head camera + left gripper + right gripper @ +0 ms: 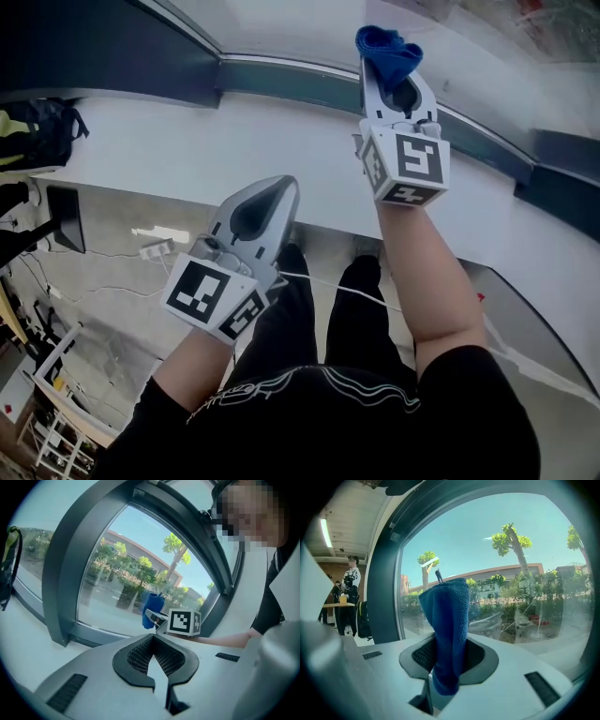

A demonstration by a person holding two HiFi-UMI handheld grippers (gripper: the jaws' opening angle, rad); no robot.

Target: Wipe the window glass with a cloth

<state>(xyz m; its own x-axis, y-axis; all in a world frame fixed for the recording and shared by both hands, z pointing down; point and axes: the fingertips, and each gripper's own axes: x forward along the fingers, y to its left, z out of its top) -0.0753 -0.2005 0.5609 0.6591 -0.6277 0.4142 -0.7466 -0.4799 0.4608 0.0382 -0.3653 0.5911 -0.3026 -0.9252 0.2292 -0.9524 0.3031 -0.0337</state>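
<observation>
The right hand-held gripper (392,70) is clamped on a blue cloth (447,620), held up close to the window glass (511,564). The left hand-held gripper (279,190) hangs lower, over the white sill (169,141) below the window glass, its jaws together with nothing between them.

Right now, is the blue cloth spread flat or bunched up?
Bunched up: the blue cloth stands as a narrow upright wad, pinched between the jaws of the right gripper.

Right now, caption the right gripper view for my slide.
Right gripper clamps a blue cloth upright before the window glass.
</observation>
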